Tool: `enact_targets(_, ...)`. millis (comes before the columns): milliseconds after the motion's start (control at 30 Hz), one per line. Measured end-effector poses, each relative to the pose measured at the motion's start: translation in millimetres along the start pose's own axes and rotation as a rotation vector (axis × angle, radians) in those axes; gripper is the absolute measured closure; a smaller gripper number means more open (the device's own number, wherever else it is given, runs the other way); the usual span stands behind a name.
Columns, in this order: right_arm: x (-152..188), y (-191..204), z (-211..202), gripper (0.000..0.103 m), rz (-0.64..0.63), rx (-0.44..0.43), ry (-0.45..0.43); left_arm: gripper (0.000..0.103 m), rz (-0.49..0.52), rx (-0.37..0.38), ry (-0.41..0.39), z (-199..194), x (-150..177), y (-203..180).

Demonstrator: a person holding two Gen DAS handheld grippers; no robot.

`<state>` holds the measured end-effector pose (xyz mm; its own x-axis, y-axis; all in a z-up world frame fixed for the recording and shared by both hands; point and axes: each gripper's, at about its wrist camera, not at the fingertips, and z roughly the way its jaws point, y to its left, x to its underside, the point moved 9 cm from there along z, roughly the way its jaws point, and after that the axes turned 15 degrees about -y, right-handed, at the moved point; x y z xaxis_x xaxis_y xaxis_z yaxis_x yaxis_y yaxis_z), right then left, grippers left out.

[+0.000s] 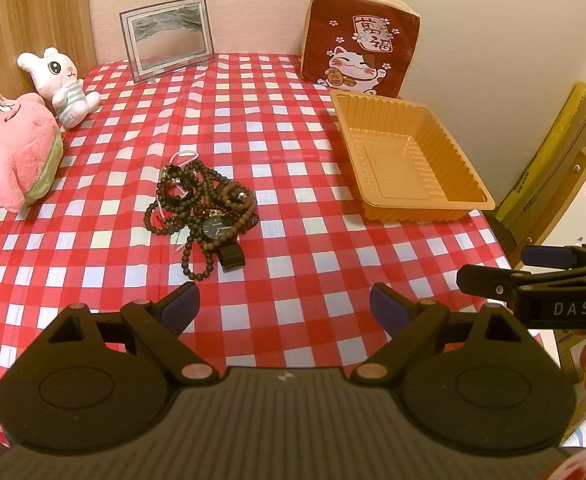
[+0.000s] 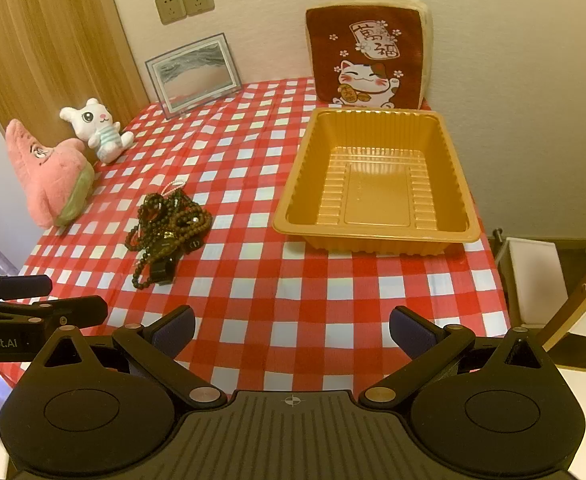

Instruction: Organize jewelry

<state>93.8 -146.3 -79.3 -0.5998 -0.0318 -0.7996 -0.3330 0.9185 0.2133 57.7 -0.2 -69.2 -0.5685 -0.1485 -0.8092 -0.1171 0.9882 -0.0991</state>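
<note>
A tangled pile of dark bead bracelets [image 1: 201,204] with a black wristwatch [image 1: 217,229] and a pink cord lies on the red checked tablecloth [image 1: 293,280]; it also shows in the right wrist view [image 2: 169,226]. An empty orange plastic tray [image 1: 409,160] stands to its right, seen too in the right wrist view [image 2: 377,184]. My left gripper [image 1: 285,306] is open and empty, near the table's front edge, short of the pile. My right gripper [image 2: 293,330] is open and empty, short of the tray. Each gripper shows at the edge of the other's view.
A pink star plush [image 1: 13,140] and a white bunny plush [image 1: 63,84] sit at the left. A sand-art frame [image 1: 167,38] and a lucky-cat cushion [image 1: 359,40] lean on the back wall. A white stool [image 2: 533,280] stands off the table's right edge.
</note>
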Motion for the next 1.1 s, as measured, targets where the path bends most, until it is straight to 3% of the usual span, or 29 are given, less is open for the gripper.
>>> enact_targets(1100,-0.3,1.7,1.9,0.0,-0.004,0.001,0.001,0.012,0.0,0.001,0.0,0.1,0.0,0.0)
